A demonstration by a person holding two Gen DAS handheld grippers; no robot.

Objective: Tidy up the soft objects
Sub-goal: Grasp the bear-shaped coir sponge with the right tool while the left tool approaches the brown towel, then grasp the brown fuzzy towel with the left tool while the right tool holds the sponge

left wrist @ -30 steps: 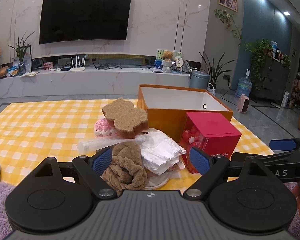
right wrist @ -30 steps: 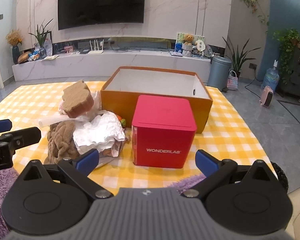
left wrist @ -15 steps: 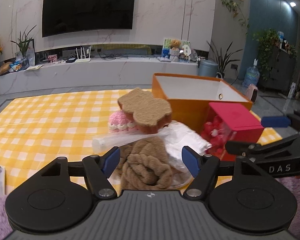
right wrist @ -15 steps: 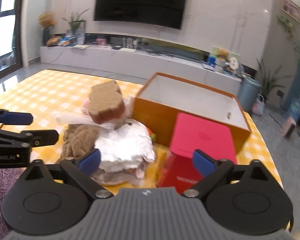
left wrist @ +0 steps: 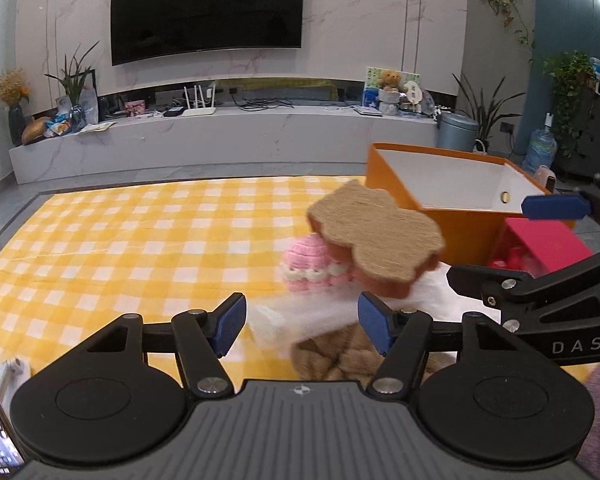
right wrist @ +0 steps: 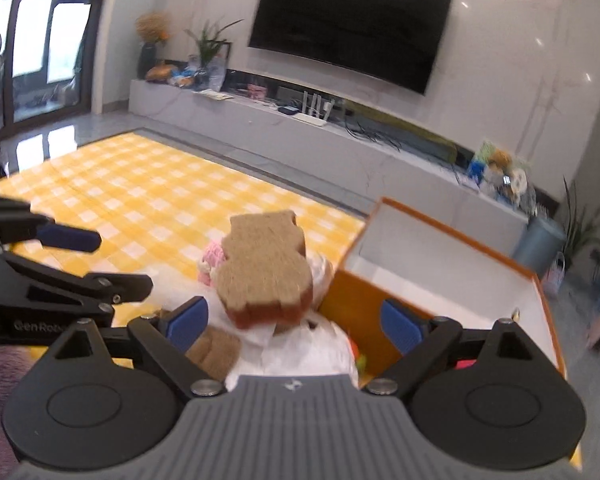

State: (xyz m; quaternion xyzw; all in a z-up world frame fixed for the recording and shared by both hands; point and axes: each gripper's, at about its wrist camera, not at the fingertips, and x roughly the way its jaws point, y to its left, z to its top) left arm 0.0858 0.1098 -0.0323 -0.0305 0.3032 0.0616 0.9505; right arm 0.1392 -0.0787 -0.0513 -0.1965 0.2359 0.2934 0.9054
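— Where was the pile of soft things when you looked?

— On the yellow checked cloth (left wrist: 140,248), just in front of the orange box (left wrist: 452,216). A brown bear-shaped sponge (left wrist: 374,236) sat on top, tilted, with a pink knitted piece (left wrist: 310,266) touching it on the left. Under them I saw white crumpled plastic (right wrist: 316,348) and a brown plush towel (left wrist: 336,354), both blurred.

— And the red box?

— The red box (left wrist: 548,240) stood beside the orange one, partly hidden behind my right tool.

— Your tools?

— My left tool (left wrist: 302,322) was closing its jaws, yet the pads touched nothing; the towel and plastic lay between and below them. My right tool (right wrist: 296,322) stood spread wide over the pile, gripping nothing, the sponge showing between its fingers.
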